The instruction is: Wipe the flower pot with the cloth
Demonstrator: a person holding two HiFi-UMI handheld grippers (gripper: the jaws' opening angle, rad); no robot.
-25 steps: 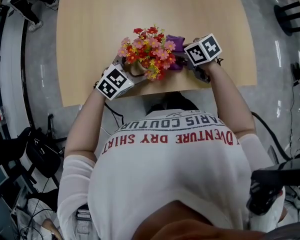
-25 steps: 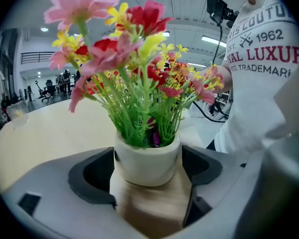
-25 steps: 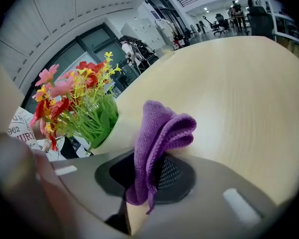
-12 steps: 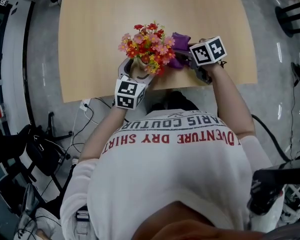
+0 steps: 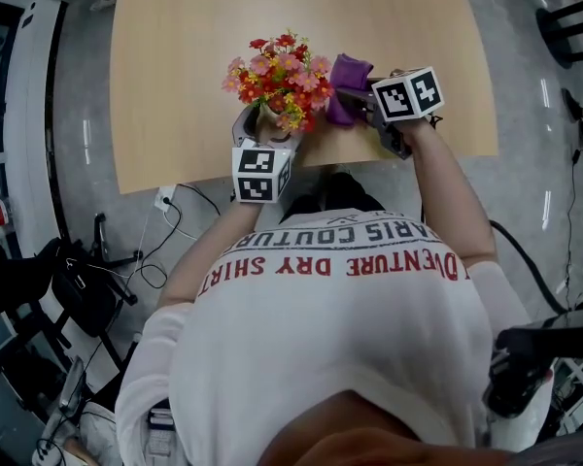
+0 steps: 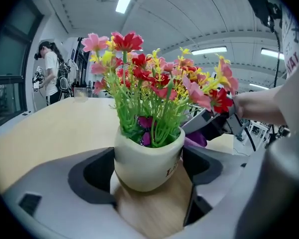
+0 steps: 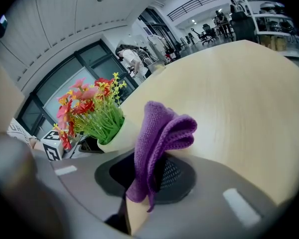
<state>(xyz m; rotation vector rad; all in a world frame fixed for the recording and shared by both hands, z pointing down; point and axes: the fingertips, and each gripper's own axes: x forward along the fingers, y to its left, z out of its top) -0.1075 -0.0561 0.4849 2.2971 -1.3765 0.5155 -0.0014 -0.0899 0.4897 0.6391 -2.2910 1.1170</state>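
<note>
Holding the flower pot (image 6: 147,159) in the left hand-held gripper (image 5: 259,129), jaws spread wide, one dark pad pressed against each side of the cream wall. Tilted in that grip, over the near edge of the table (image 5: 194,56); hard to tell whether the base touches the wood. Carrying a bunch of red, pink and yellow flowers (image 5: 277,71) on green stems.

Pinching the purple cloth (image 7: 160,132) in the right hand-held gripper (image 7: 150,179), jaws closed down tight on its lower end, the rest standing up in loose folds above the pads. Held just to the right of the flowers in the head view, close beside the pot; contact with the pot not clear from any view.

Compared with a second ago: rolled over on the left, so that the marker cube (image 5: 262,171) now sits squarely below the pot instead of off to the lower left with the forearm angled in. Carried along with that turn, pot and flowers now a little further up the table. Showing more of the cloth beside the blooms than before. Hardly shifted on the right, cube (image 5: 408,95) at much the same spot. Same wide grip on the pot throughout, same tight pinch on the cloth.
</note>
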